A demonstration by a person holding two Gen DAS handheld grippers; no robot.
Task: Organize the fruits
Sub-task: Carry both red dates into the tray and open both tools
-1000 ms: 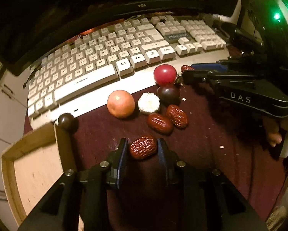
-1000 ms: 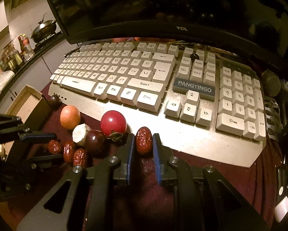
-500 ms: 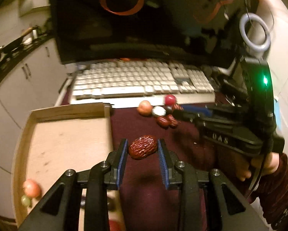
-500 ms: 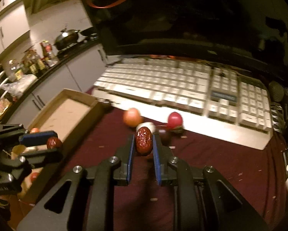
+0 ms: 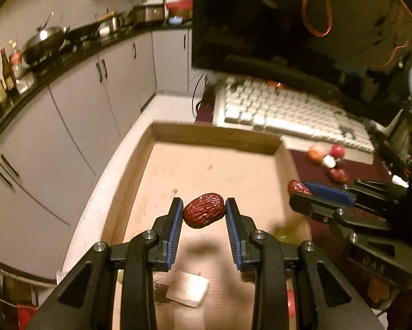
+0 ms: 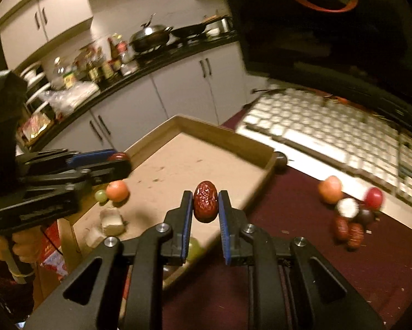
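Observation:
My left gripper (image 5: 204,214) is shut on a wrinkled red date (image 5: 204,210), held crosswise above the floor of the wooden tray (image 5: 219,170). My right gripper (image 6: 205,206) is shut on a second red date (image 6: 205,205), held upright over the tray's (image 6: 178,162) right edge. In the right wrist view the left gripper (image 6: 117,162) comes in from the left with its date (image 6: 119,156). The right gripper's tip and date (image 5: 298,187) show at the tray's right rim in the left wrist view. A cluster of fruits (image 6: 349,209) lies on the dark red mat (image 6: 302,247).
Inside the tray lie an orange fruit (image 6: 117,190), a green grape (image 6: 101,195) and pale cubes (image 6: 111,221). A dark round fruit (image 6: 280,160) sits by the tray's far corner. A white keyboard (image 6: 329,132) and black monitor (image 5: 274,35) stand behind. Kitchen cabinets (image 5: 76,115) are to the left.
Both grippers have lifted their dates and swung left, away from the keyboard and fruit cluster, to above the wooden tray. Both stayed shut on their dates.

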